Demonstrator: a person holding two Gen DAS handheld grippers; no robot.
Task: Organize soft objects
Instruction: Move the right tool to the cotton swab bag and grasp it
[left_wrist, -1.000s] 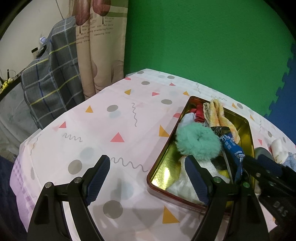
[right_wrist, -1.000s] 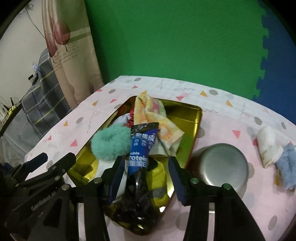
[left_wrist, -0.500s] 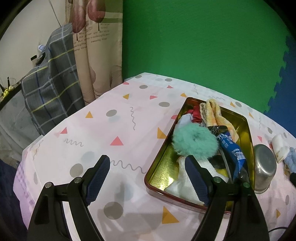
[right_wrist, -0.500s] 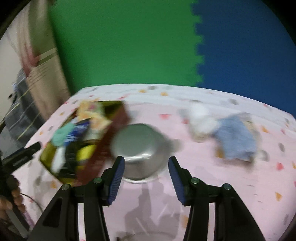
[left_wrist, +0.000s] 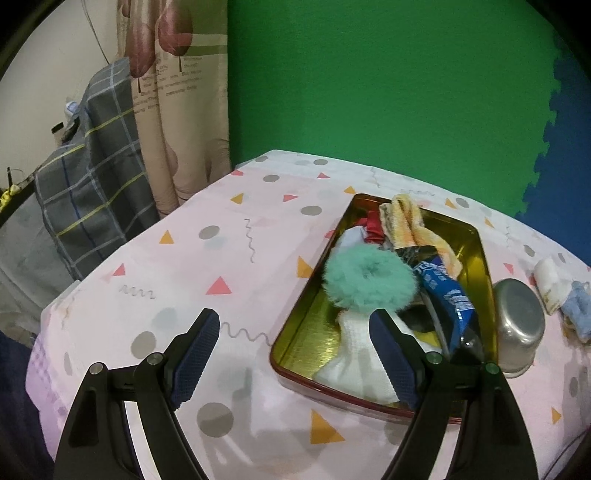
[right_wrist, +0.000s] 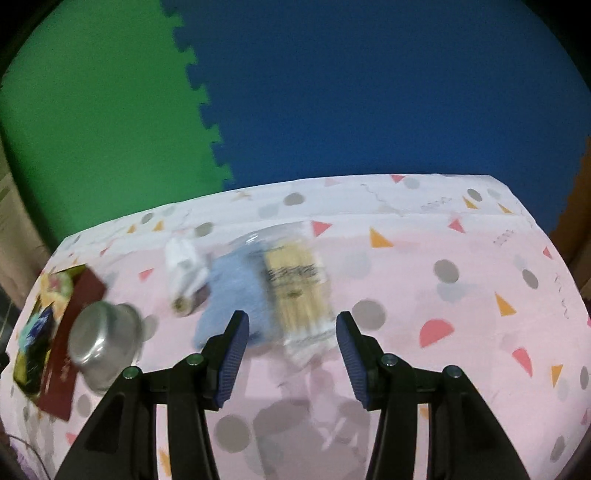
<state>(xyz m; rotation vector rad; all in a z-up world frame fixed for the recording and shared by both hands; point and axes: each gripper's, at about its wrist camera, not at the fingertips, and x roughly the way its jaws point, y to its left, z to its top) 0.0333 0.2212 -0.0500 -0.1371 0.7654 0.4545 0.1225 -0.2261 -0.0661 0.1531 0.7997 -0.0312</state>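
Glossy gold metal tray (left_wrist: 476, 258), fluffy teal pompom (left_wrist: 369, 282), brushed-steel bowl (left_wrist: 519, 325), matt tablecloth (left_wrist: 221, 258).

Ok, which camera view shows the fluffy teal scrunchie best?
The left wrist view: the teal scrunchie sits sharp and whole there, on top of the pile in the gold tin. In the right wrist view it is only a blurred teal speck at the left edge.
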